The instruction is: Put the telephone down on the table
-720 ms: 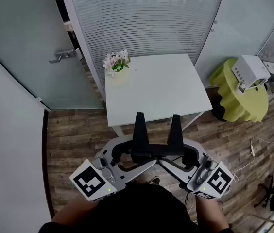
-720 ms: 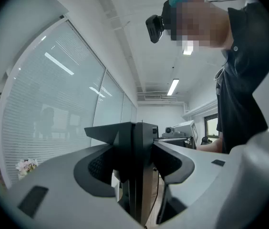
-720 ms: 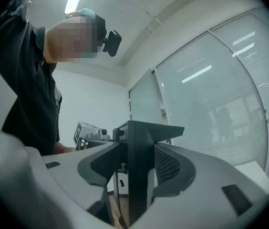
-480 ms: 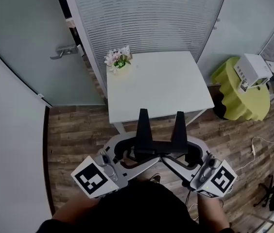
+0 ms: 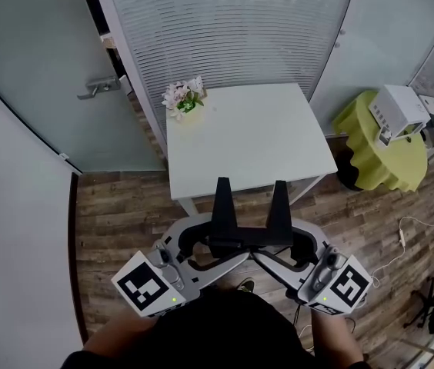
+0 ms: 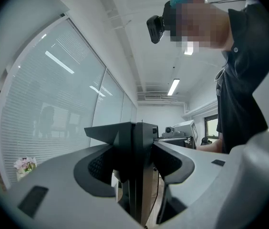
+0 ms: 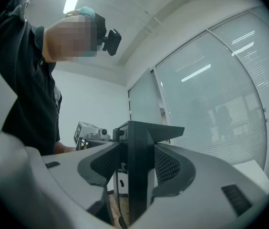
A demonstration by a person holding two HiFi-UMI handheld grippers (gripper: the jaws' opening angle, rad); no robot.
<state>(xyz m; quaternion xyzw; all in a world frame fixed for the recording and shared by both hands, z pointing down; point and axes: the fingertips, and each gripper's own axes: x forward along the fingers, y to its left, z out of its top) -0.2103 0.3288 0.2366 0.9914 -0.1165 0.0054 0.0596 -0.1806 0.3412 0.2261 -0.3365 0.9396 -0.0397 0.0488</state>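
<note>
The telephone point(image 5: 248, 237) is a black piece with two tapered prongs rising from a low bar. It hangs over the wooden floor just short of the white table point(image 5: 248, 144). My left gripper point(image 5: 209, 246) is shut on its left end and my right gripper point(image 5: 286, 246) on its right end, the two facing each other. In the left gripper view the black telephone point(image 6: 134, 144) fills the gap of the left gripper point(image 6: 135, 175), pads against it. The right gripper view shows the telephone point(image 7: 137, 147) likewise clamped in the right gripper point(image 7: 137, 178).
A small bunch of flowers point(image 5: 184, 98) stands on the table's far left corner. A glass door with a handle point(image 5: 98, 88) is at the left. At the right, a round yellow-green covered stand point(image 5: 378, 156) bears a white device point(image 5: 398, 112). A cable point(image 5: 399, 241) lies on the floor.
</note>
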